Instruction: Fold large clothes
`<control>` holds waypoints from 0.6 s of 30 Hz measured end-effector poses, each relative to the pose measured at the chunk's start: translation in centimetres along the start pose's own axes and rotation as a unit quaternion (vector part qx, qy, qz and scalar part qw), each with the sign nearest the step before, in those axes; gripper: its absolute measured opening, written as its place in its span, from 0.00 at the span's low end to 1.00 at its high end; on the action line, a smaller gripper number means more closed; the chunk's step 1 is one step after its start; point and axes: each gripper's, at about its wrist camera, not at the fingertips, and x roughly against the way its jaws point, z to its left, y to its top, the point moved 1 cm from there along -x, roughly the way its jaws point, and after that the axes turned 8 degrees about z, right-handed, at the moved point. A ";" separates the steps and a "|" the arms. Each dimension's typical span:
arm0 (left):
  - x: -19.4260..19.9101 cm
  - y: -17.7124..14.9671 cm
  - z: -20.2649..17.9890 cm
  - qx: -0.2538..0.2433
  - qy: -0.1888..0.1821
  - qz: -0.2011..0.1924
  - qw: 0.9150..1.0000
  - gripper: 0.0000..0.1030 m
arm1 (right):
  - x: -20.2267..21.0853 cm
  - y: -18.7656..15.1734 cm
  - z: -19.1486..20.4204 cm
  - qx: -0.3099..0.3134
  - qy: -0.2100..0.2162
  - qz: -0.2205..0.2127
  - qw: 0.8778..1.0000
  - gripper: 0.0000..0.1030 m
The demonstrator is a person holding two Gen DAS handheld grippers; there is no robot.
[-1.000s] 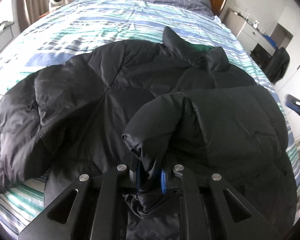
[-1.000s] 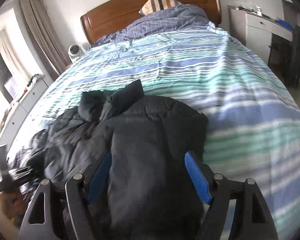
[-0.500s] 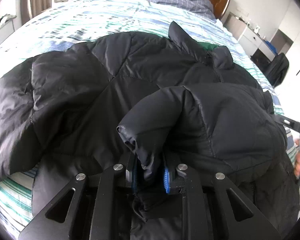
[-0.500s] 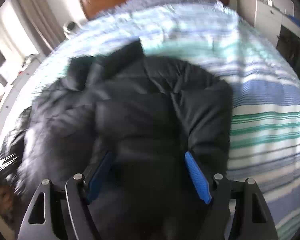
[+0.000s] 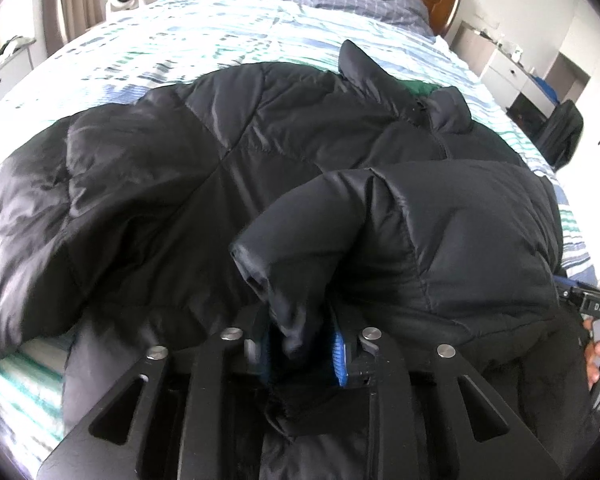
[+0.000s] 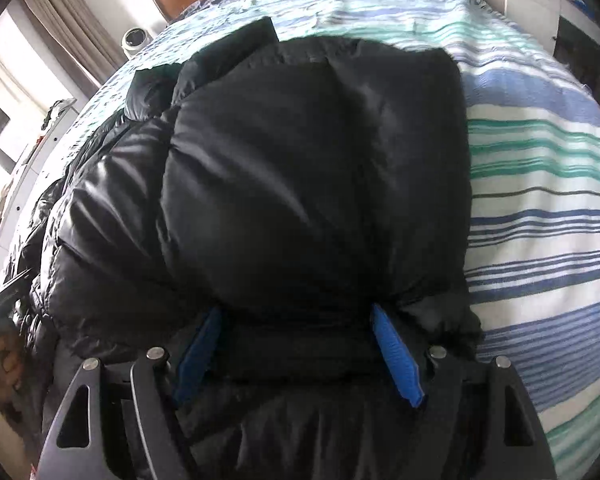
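Black puffer jacket (image 5: 228,168) on striped bed (image 5: 220,36), cuff (image 5: 284,292) pinched in left tongs (image 5: 300,350) (right tongs (image 6: 300,344) spread wide).

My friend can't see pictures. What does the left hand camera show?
The left gripper is shut on the cuff of a black puffy jacket, whose sleeve lies folded over its front. The jacket lies spread on a bed with a blue, green and white striped cover.
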 end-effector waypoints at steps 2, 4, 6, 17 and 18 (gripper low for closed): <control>1.6 -0.7 0.0 0.000 0.017 0.006 1.000 0.51 | 2.3 -0.9 0.4 0.008 -0.022 -0.026 0.999 0.75; 3.5 -1.9 0.2 -0.014 0.025 -0.006 1.000 0.68 | 4.8 -2.5 0.7 0.015 -0.021 -0.052 0.998 0.75; 6.0 -3.7 0.6 -0.030 0.038 -0.026 0.998 0.84 | 7.3 -4.6 0.8 0.022 -0.017 -0.078 0.997 0.75; 16.1 -10.0 10.0 0.087 0.017 -0.074 0.993 0.86 | 13.3 -15.0 6.0 0.061 -0.006 -0.132 0.989 0.76; 16.6 -10.1 10.7 0.096 0.023 -0.077 0.992 0.89 | 13.1 -15.5 6.6 0.063 -0.008 -0.130 0.990 0.76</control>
